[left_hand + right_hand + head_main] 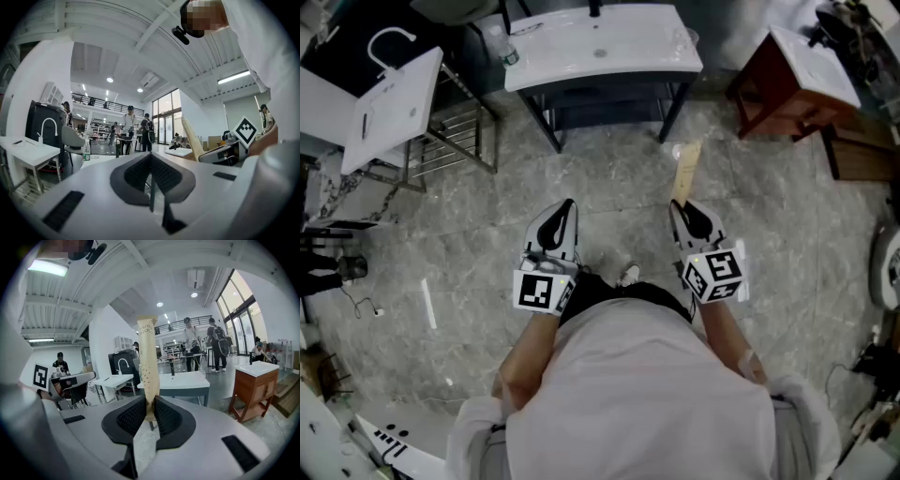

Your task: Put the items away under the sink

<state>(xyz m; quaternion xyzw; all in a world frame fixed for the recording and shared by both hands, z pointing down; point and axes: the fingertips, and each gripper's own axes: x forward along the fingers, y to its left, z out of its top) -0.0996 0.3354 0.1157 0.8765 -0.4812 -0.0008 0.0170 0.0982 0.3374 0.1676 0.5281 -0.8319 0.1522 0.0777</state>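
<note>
While the head view shows the sink well ahead, the right gripper carries a tan packet. In the left gripper view, the left gripper sits closed and empty. The right gripper view shows the packet pinched only at its lower end, so a swing could tip it loose.

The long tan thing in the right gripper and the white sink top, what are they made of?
The long tan thing, pinched in the right gripper, looks like matte paper or card: dull beige, flat, with small dark print; it might be soft plastic. The sink top looks like glossy white ceramic or resin: smooth, with bright sheen.
</note>
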